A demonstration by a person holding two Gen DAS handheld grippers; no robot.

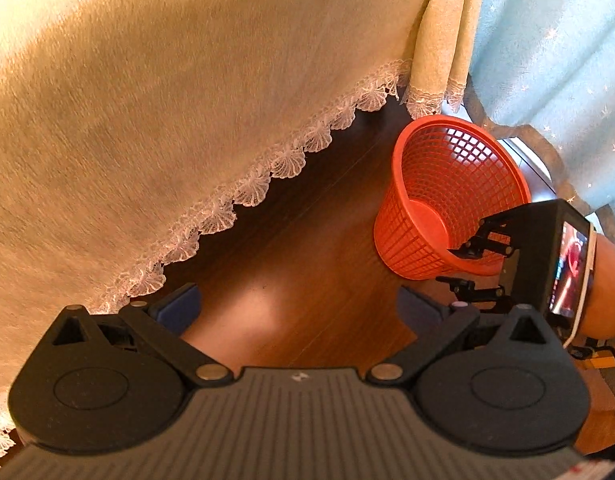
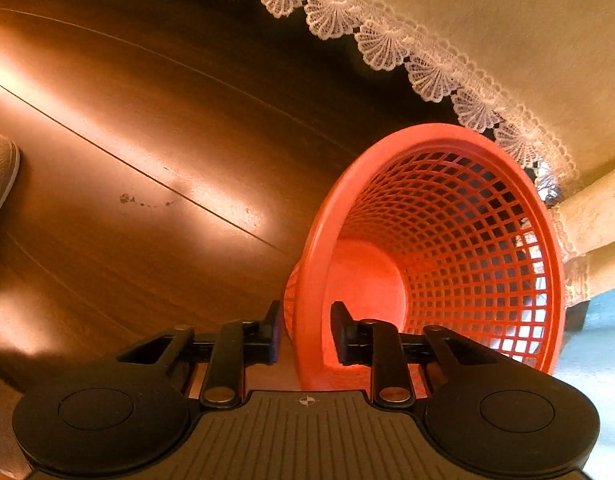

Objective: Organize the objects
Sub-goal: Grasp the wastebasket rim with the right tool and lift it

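Orange plastic mesh forms the basket (image 2: 447, 240), which sits on the dark wooden floor (image 2: 147, 140) at the right of the scene, just beside the lace-edged hem of a cream tablecloth (image 2: 527, 40). Seen from the right wrist, its mouth tips toward the camera, though whether it is truly tilted off the floor or only looks so through the lens I cannot tell. It looks empty.

The right tool (image 2: 305, 334) has its jaws narrowed astride the near rim of the basket, one finger outside the wall and one inside. They appear to pinch the rim, but contact on the inner pad is hard to confirm. The left tool (image 1: 297, 306) hangs over bare floor to the left of the basket, jaws spread wide with nothing between them.

The step in hand seems to be gripping the basket by its rim so it can be moved or set straight. To do it well, seat the rim deep between the pads before lifting, because thin mesh flexes and a shallow pinch may slip. Lift slowly and keep the basket clear of the lace hem, which could snag in the mesh. The free left tool could steady the far rim if the basket swings.
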